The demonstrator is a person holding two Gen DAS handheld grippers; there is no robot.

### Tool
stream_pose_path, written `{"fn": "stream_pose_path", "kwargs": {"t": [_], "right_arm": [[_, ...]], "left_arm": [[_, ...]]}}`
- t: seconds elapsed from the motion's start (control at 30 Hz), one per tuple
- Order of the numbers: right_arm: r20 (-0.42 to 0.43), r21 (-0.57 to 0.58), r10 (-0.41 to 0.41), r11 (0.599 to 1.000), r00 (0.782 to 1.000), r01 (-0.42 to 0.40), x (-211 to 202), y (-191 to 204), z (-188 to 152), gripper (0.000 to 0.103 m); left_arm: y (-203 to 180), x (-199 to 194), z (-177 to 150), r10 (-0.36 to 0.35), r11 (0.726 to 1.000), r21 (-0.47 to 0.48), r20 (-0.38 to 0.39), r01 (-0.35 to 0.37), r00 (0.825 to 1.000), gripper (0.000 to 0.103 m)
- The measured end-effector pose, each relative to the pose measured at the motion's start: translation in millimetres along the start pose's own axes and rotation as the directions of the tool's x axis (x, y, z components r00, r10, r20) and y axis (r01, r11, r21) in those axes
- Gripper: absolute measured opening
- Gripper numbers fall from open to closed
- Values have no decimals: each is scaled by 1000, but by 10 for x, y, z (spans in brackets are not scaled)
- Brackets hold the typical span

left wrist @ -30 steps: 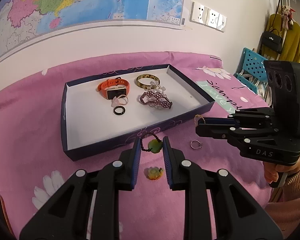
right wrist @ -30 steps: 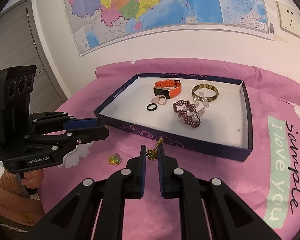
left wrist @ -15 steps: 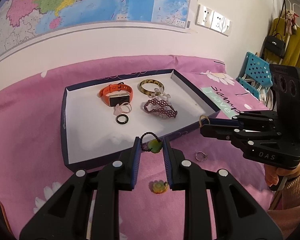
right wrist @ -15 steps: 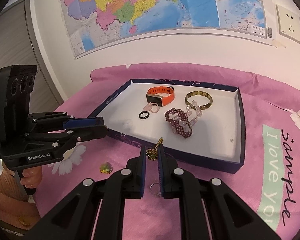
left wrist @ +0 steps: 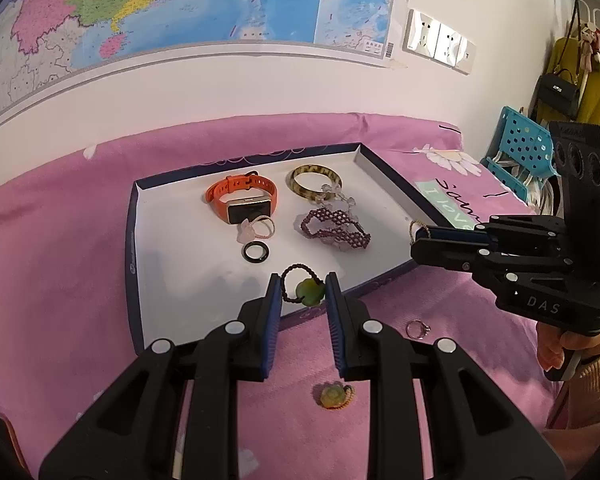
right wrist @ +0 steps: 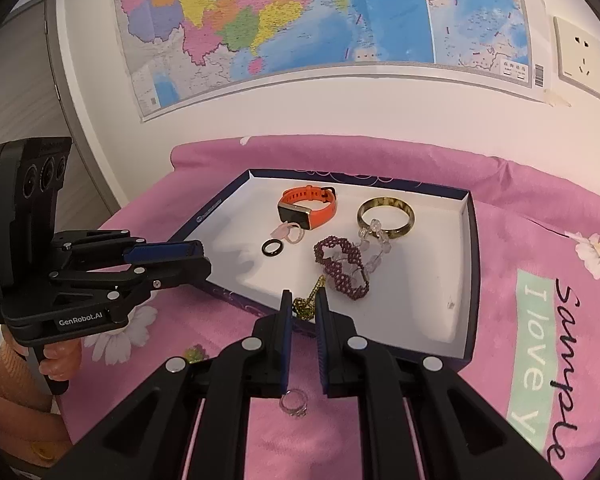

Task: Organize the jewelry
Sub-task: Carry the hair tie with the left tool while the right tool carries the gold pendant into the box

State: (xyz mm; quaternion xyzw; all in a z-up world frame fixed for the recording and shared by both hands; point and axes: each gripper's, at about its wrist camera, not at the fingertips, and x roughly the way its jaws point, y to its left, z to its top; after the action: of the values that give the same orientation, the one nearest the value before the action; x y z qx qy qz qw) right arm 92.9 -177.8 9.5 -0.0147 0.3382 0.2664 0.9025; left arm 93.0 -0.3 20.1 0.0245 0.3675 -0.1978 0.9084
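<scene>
both grippers (left wrist: 300, 294) (right wrist: 302, 308) w/ jewelry over tray's (left wrist: 384, 278) near edge

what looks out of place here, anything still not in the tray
Two pieces still lie loose on the pink cloth, outside the tray: a silver ring and a yellow-green charm. The left gripper and right gripper each hold another piece. Nothing looks damaged.

A shallow tray (left wrist: 134, 240) sits mid-frame on the bedspread (left wrist: 52, 280), against the wall under a map (left wrist: 180, 8). Inside it, a smartwatch (left wrist: 242, 200) lies upper left, a bangle (left wrist: 315, 181) to its right, a beaded bracelet (left wrist: 334, 228) below the bangle, and a small ring (left wrist: 255, 251) below the watch. In front of the tray, on the bedspread, lie a ring (left wrist: 417, 329) and a flower charm (left wrist: 334, 396).
</scene>
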Motion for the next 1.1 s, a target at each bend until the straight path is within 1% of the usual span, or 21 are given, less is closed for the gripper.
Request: {"fn": "stream_pose_path", "kwargs": {"t": [0.43, 0.77, 1.1], "right_arm": [[-7, -15, -13, 1000, 1000, 13, 86, -24, 96, 10], [-30, -17, -22, 1000, 999, 21, 232, -56, 136, 10], [-59, -21, -35, 999, 998, 34, 362, -90, 128, 10]], "left_arm": [[51, 146, 66, 19, 1000, -1, -15, -19, 1000, 22], [95, 224, 98, 26, 999, -20, -24, -27, 999, 22], [81, 312, 118, 37, 999, -14, -43, -38, 998, 22]]}}
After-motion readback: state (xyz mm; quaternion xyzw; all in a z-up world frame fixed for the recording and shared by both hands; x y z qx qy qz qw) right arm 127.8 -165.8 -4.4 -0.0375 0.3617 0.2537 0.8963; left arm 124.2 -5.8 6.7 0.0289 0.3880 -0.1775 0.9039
